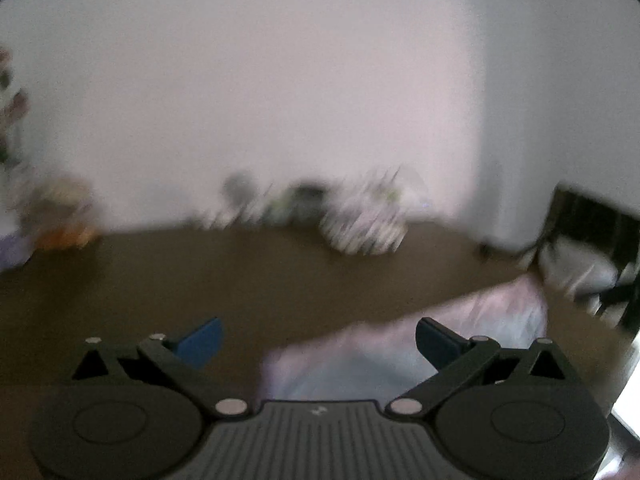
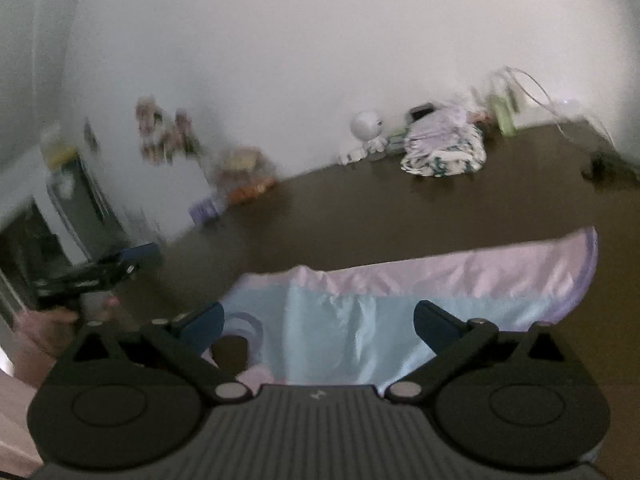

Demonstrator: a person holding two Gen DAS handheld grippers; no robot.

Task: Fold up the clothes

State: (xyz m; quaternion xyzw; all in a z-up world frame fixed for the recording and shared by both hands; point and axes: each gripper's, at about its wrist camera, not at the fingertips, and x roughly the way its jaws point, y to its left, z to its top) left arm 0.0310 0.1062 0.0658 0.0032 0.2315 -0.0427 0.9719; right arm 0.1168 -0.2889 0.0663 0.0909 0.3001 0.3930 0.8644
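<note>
- The pastel garment (image 2: 360, 304) on the tabletop (image 2: 400, 208) looks thin, light, limp and slippery.
- Its far hem is best pinched.
- The left gripper (image 1: 318, 340) and right gripper (image 2: 319, 322) are spread wide, holding nothing.

Both wrist cameras look forward and slightly down across the brown counter (image 1: 280, 280) toward the white wall (image 2: 320, 40), sharing the pastel garment (image 2: 400, 300).

Our left gripper (image 1: 318, 340): 2 blue-padded fingers (image 1: 202, 340) spread wide, nothing between them, angled downward; our right gripper (image 2: 318, 326): fingers equally wide, nothing clamped, angled downward; our left hand (image 2: 44, 330) grips its tool, low at the right view's left edge.
</note>
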